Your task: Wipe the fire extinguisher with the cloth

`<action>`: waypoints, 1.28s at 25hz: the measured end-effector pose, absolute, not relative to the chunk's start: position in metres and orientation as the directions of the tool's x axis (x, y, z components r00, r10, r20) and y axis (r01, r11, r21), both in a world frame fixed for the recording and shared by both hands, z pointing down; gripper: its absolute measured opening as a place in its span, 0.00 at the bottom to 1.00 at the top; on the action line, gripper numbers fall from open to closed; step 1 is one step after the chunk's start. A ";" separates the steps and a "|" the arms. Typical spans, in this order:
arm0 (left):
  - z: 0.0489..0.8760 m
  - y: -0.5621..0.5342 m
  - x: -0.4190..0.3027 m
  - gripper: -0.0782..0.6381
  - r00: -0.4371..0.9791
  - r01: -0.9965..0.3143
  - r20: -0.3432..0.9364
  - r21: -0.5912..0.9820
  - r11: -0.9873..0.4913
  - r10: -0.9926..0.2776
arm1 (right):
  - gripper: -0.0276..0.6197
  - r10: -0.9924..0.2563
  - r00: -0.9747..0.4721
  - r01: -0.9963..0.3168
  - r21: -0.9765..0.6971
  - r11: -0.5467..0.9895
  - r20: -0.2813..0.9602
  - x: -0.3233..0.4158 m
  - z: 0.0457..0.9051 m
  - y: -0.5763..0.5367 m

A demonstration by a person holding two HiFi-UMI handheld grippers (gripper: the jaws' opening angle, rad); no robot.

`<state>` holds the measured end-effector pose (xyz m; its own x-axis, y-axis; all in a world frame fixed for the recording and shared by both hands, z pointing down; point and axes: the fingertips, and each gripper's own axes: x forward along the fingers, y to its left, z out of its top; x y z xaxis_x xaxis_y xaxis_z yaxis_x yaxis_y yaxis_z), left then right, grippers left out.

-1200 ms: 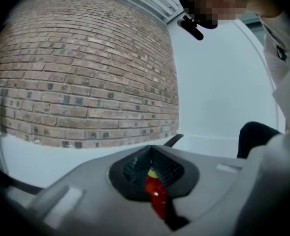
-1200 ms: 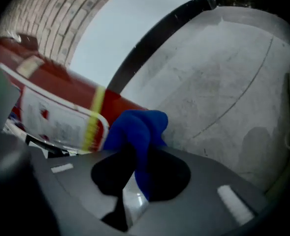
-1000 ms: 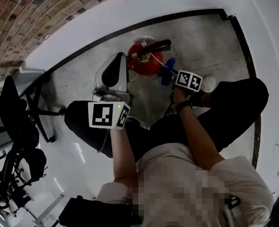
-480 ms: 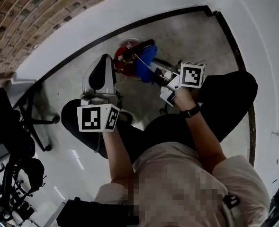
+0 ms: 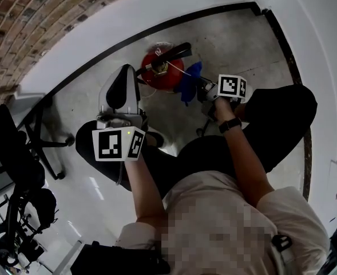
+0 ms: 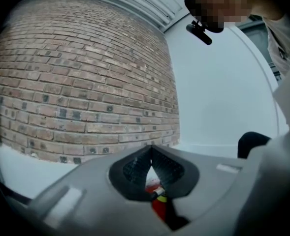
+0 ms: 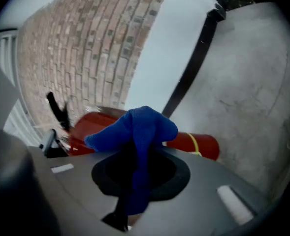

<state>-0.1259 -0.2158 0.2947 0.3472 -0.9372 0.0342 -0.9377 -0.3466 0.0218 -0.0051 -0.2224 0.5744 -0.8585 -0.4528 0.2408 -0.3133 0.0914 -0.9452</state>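
A red fire extinguisher (image 5: 161, 72) with a black handle (image 5: 175, 52) stands on the concrete floor near the wall. My right gripper (image 5: 202, 88) is shut on a blue cloth (image 5: 189, 82), which hangs against the extinguisher's right side. In the right gripper view the cloth (image 7: 135, 132) bunches over the jaws of that gripper (image 7: 137, 157), with the red cylinder (image 7: 196, 144) just behind it. My left gripper (image 5: 123, 73) hovers left of the extinguisher, apart from it. Its jaws (image 6: 151, 155) meet at the tips with nothing between them, and the extinguisher (image 6: 158, 206) shows below them.
A black baseboard (image 5: 157, 31) runs along the white wall, with a brick wall (image 5: 36, 16) beyond. A black office chair (image 5: 19, 148) stands at the left. The person's knees in black trousers (image 5: 282, 116) crouch close behind both grippers.
The right gripper carried the cloth left over the extinguisher's top, then back down to its right side. The left gripper has stayed about where it was.
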 end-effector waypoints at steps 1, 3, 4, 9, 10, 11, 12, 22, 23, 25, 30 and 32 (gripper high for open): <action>0.297 -0.217 -0.126 0.11 0.345 -0.939 0.040 0.026 -0.344 -0.938 | 0.13 -0.440 -0.852 -0.325 -0.946 0.022 0.282 -0.009 0.602 -0.218; 0.302 -0.220 -0.126 0.11 0.347 -0.938 0.056 0.030 -0.346 -0.936 | 0.13 -0.431 -0.832 -0.330 -0.936 -0.123 0.350 -0.008 0.658 -0.211; 0.304 -0.222 -0.127 0.11 0.350 -0.937 0.062 0.031 -0.349 -0.935 | 0.13 -0.421 -0.820 -0.348 -0.922 -0.170 0.388 -0.007 0.684 -0.207; 0.314 -0.231 -0.137 0.11 0.330 -0.944 0.082 0.043 -0.328 -0.940 | 0.13 -0.369 -0.733 -0.476 -0.819 -0.322 0.571 -0.007 0.790 -0.197; 0.317 -0.232 -0.138 0.11 0.325 -0.946 0.090 0.045 -0.322 -0.942 | 0.12 -0.347 -0.702 -0.522 -0.781 -0.344 0.622 -0.006 0.807 -0.194; 0.321 -0.233 -0.140 0.11 0.319 -0.948 0.098 0.046 -0.316 -0.943 | 0.12 -0.315 -0.670 -0.576 -0.738 -0.352 0.673 -0.006 0.821 -0.190; 0.324 -0.234 -0.141 0.11 0.313 -0.950 0.107 0.047 -0.310 -0.944 | 0.12 -0.277 -0.643 -0.626 -0.698 -0.348 0.714 -0.006 0.834 -0.185; 0.317 -0.236 -0.156 0.11 0.290 -0.957 0.106 0.012 -0.290 -0.951 | 0.14 -0.166 -0.707 -0.655 -0.725 -0.211 0.687 -0.007 0.832 -0.190; 0.314 -0.237 -0.154 0.11 0.299 -0.954 0.098 0.012 -0.300 -0.949 | 0.14 -0.242 -0.733 -0.605 -0.772 -0.197 0.636 -0.002 0.802 -0.203; 0.310 -0.237 -0.150 0.11 0.325 -0.946 0.085 0.017 -0.325 -0.942 | 0.14 -0.414 -0.774 -0.475 -0.871 -0.121 0.479 0.011 0.716 -0.232; 0.300 -0.242 -0.151 0.11 0.345 -0.938 0.047 0.038 -0.343 -0.937 | 0.14 -0.487 -0.867 -0.183 -0.975 0.123 0.101 0.019 0.519 -0.271; 0.296 -0.245 -0.149 0.11 0.344 -0.939 0.032 0.048 -0.342 -0.939 | 0.14 -0.416 -0.909 -0.081 -0.974 0.211 -0.015 0.016 0.474 -0.276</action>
